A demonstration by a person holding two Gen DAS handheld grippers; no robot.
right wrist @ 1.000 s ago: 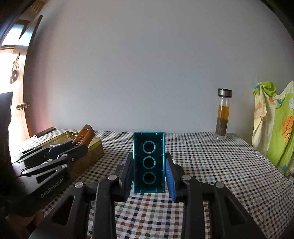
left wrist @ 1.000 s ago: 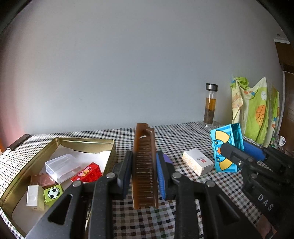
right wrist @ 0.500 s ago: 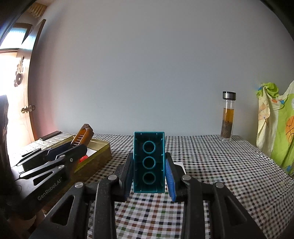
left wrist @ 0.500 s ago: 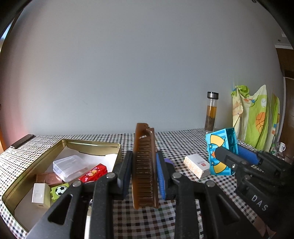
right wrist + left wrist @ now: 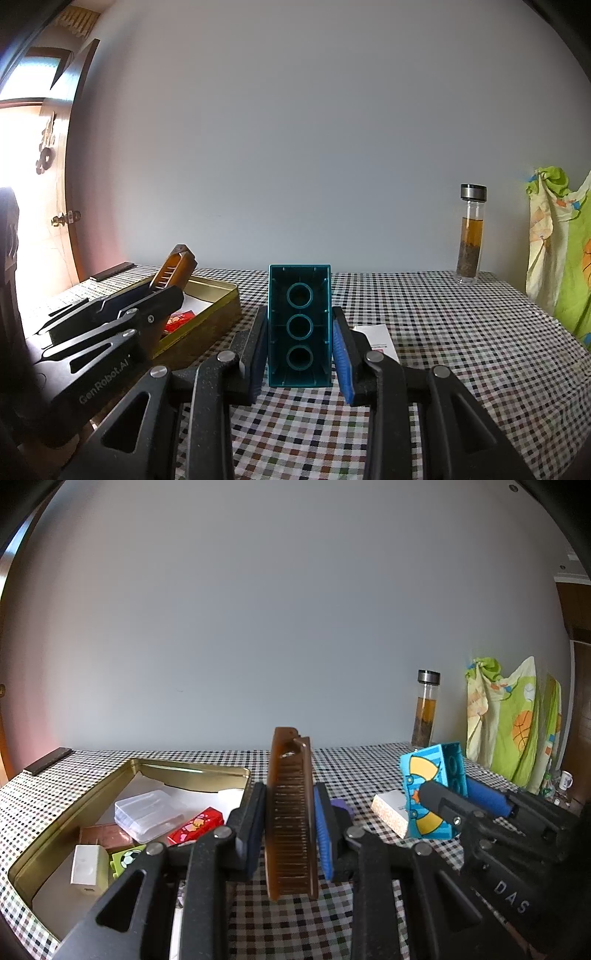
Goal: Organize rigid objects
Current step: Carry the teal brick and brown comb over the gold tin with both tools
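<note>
My left gripper (image 5: 290,819) is shut on a brown comb (image 5: 291,812), held on edge above the checkered table, just right of a gold tin tray (image 5: 62,819). The tray holds a clear plastic case (image 5: 146,814), a red block (image 5: 195,825), a white cube (image 5: 85,864) and a soccer-ball block (image 5: 127,856). My right gripper (image 5: 299,343) is shut on a teal toy brick (image 5: 299,325), its hollow underside facing the camera. In the left wrist view that brick (image 5: 428,794) shows a blue and yellow print. The left gripper (image 5: 155,295) with the comb (image 5: 177,266) appears at the tray (image 5: 218,310).
A white box (image 5: 391,808) lies on the table between the grippers, seen also as the white box (image 5: 376,338) behind the brick. A glass bottle (image 5: 471,236) of tea stands at the back by the wall. Colourful cloth (image 5: 513,720) hangs at the right. A purple object (image 5: 341,806) peeks behind the left finger.
Both views have tilted up slightly, so the table and tray sit lower in the pictures. The comb and the brick stay gripped as before.
</note>
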